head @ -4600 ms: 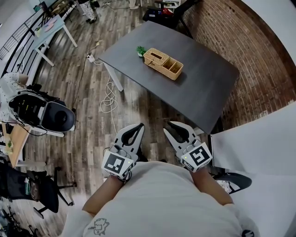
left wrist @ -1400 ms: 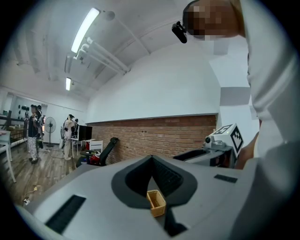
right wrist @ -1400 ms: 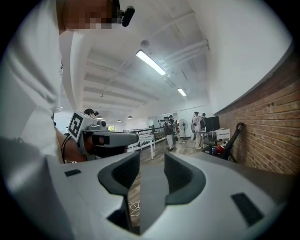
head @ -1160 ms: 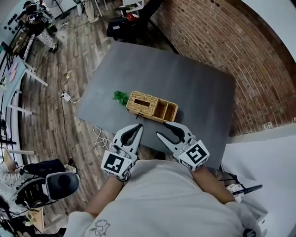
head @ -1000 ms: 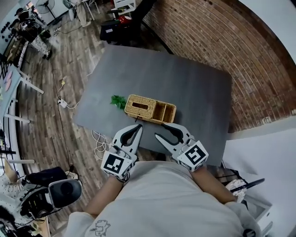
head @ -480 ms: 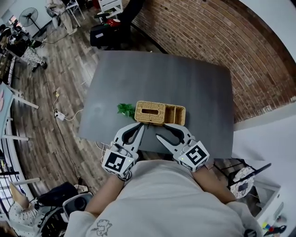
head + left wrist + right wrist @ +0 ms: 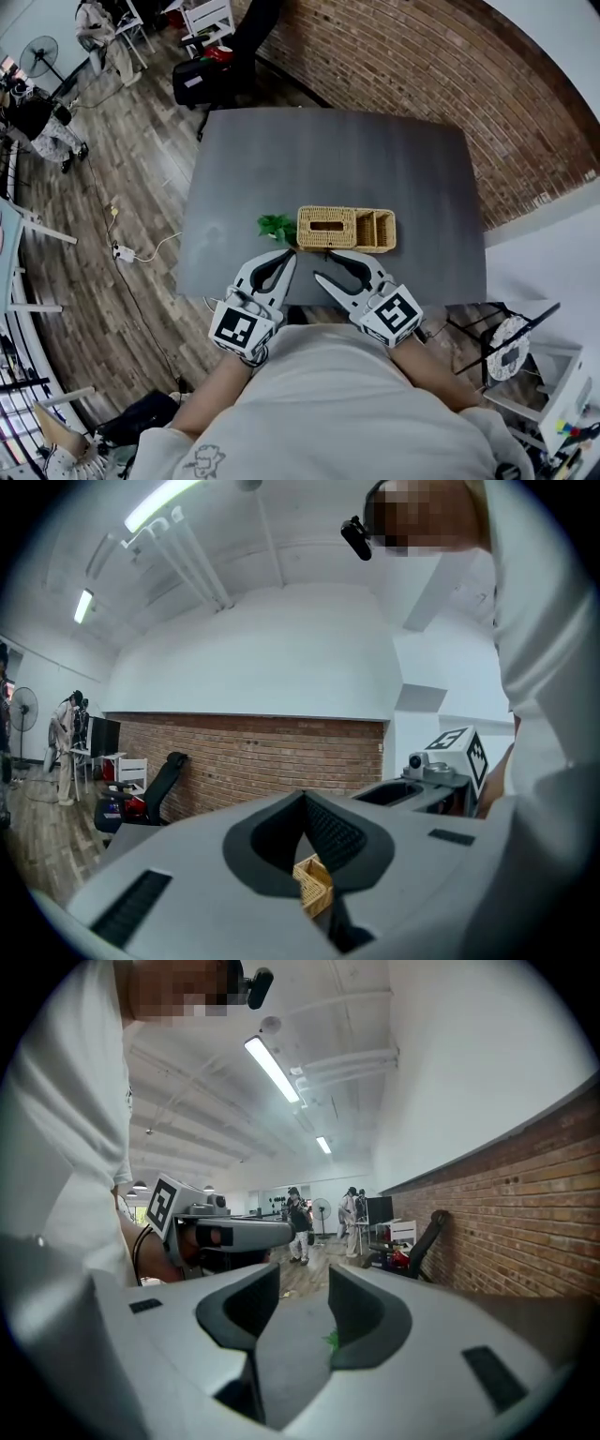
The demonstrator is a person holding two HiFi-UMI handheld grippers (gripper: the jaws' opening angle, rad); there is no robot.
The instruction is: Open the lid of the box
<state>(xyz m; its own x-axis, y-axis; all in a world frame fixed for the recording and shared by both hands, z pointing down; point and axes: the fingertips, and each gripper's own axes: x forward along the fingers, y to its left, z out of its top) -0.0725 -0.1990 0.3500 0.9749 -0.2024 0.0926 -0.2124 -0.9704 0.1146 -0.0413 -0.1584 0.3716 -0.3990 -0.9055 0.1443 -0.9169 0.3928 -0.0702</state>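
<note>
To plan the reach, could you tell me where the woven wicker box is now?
In the head view, the tan woven wicker box sits centrally near the dark grey table's front edge, with a small green plant just left of it.

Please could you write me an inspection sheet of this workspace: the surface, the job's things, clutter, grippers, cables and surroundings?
Surface: dark grey table, flat, two things on it.
Job's things: wicker box near the front edge; its slotted lid is down; open compartments at its right end.
Clutter: small green plant just left of the box.
Grippers: left gripper jaws together, empty; right gripper jaws apart, empty; both short of the box.
Cables: white cable with power strip on the floor left of the table.
Surroundings: brick wall, wood floor, office chair, people far off.
</note>
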